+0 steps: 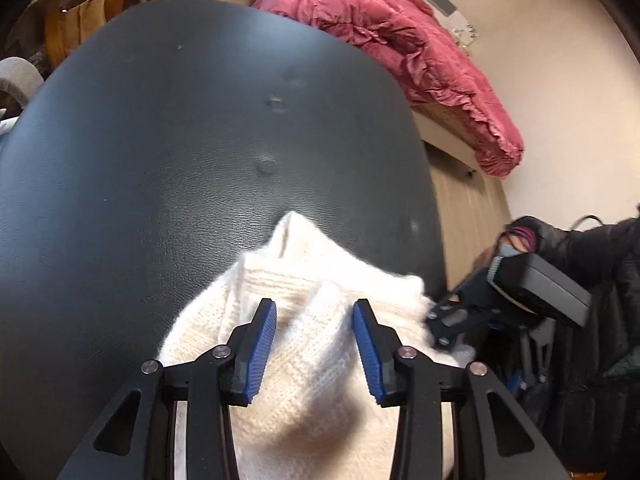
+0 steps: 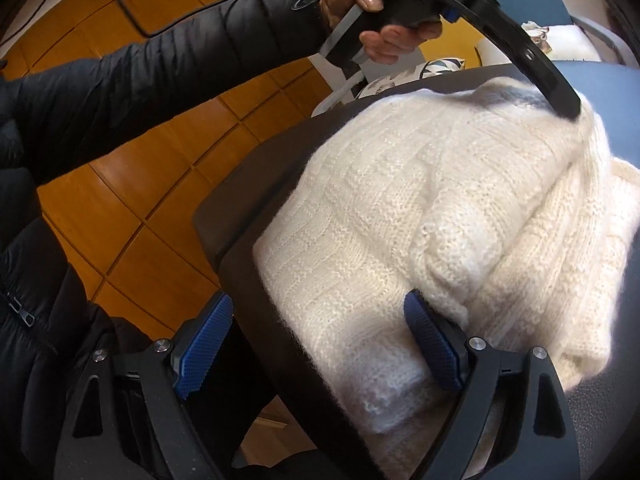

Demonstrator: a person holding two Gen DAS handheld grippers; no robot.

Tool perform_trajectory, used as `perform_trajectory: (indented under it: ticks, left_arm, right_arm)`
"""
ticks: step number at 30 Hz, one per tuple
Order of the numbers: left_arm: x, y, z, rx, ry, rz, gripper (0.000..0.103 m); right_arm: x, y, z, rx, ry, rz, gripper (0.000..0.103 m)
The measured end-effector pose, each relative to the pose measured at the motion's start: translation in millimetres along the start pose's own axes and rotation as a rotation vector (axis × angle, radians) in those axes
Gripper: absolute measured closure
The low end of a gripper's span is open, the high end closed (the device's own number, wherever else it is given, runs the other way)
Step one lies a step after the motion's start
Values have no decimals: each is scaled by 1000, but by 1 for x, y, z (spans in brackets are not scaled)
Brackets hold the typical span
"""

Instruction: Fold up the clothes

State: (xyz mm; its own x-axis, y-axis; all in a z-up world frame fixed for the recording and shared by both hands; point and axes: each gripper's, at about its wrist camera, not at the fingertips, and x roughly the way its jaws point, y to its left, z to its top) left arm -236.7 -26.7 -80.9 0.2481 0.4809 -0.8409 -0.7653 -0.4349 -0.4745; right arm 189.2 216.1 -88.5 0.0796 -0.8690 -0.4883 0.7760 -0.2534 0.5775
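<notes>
The left gripper [image 1: 314,340] is hovering over the white knit sweater [image 1: 304,344], jaws partly open with a fold between the pads, not pinching it. The right gripper [image 2: 320,344] is gaping wide at the sweater's near edge, gripping nothing. The sweater's lying bunched on the black table [image 1: 160,140], pink blanket [image 1: 400,48] behind.

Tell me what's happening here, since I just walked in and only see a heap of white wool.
A person in a dark padded jacket is folding a white knit sweater on a black table, with a hand-held gripper in each hand. The left gripper hangs over the bunched sweater, its jaws apart and not pressing on the wool. The right gripper stands wide open at the table's near edge, with one blue finger against the sweater. The sweater is partly folded, still lumpy.
</notes>
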Motion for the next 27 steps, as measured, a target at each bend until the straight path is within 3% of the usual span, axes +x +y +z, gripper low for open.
perform_trajectory:
  ticks: [2, 4, 7, 9, 11, 13, 15, 17, 18, 21, 24, 27]
  left_arm:
    - [-2, -1, 0, 13, -9, -4, 73]
    - [-1, -7, -2, 38, -34, 50, 92]
    - [-2, -22, -9, 63, -117, 152, 95]
    - [-14, -31, -18, 53, -229, 185, 96]
    - [-37, -30, -31, -12, -399, 197, 96]
    - [-38, -23, -42, -79, -487, 261, 96]
    - [-8, -7, -45, -176, -442, 282, 96]
    - [23, -6, -39, -186, -369, 332, 96]
    - [21, -7, -37, -199, -384, 325, 93]
    - [2, -7, -34, -245, -451, 335, 83]
    - [-23, 0, -47, -355, -539, 359, 81]
    - [-55, -9, -77, -461, -694, 375, 79]
  right_arm:
    - [16, -1, 1, -8, -3, -4, 13]
    - [18, -1, 1, -13, -7, -7, 13]
    - [20, -1, 0, -17, -13, -15, 13]
    - [22, -1, 0, -24, -15, -26, 13]
    - [24, 0, 1, -26, -17, -41, 13]
    - [25, -1, 2, -24, -22, -50, 13]
    - [27, -3, 2, -5, -32, -44, 13]
    - [30, -2, 4, 1, -18, -52, 13]
    - [31, -1, 4, -3, -8, -58, 13]
    - [34, 0, 6, -5, -5, -69, 13]
    - [37, 1, 9, -10, 0, -77, 13]
    - [41, 2, 11, -16, 2, -91, 13]
